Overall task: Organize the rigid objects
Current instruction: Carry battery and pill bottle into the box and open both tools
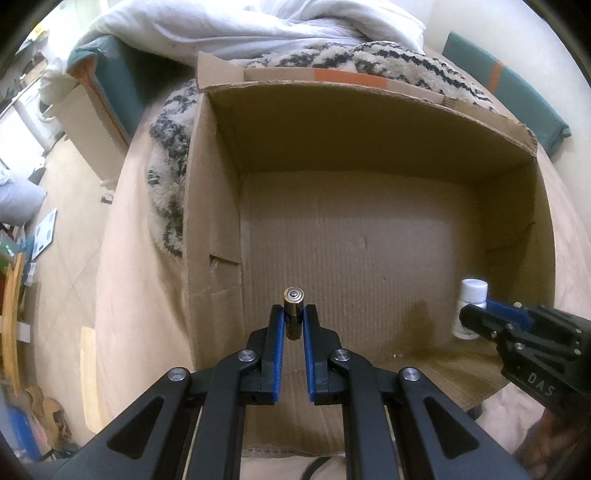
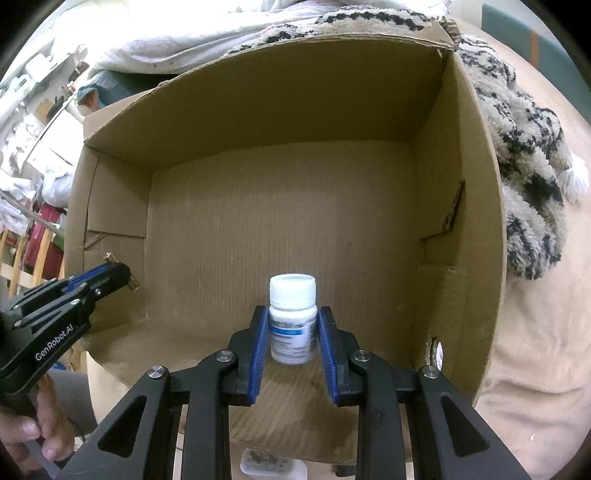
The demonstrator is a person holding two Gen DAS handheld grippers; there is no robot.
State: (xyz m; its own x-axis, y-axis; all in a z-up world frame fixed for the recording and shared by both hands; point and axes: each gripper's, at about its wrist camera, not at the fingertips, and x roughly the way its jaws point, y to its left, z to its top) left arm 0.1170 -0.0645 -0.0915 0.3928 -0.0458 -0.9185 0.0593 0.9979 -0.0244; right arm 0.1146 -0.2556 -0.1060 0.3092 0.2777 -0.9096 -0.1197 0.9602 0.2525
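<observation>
An open cardboard box point(image 1: 406, 122) point(image 2: 480, 206) lies on a beige bedsheet, with nothing resting on its floor. My left gripper point(image 1: 294, 317) is shut on a black and gold battery point(image 1: 293, 314), held upright over the box's near left part. In the right wrist view the same gripper point(image 2: 120, 275) shows at the left edge with the battery point(image 2: 132, 285) poking out. My right gripper point(image 2: 293, 321) is shut on a white pill bottle point(image 2: 293, 317) with a blue label, upright over the box's near side. The left wrist view shows that bottle point(image 1: 470, 310) and gripper point(image 1: 476, 314) at the right.
A patterned fluffy blanket point(image 1: 173, 147) point(image 2: 524, 155) and white bedding point(image 1: 221, 26) lie around the box's far sides. A small clear container point(image 2: 271, 463) sits below the box's near edge. A hand point(image 2: 33, 432) holds the left gripper. Floor clutter point(image 1: 33, 229) lies off the bed's left.
</observation>
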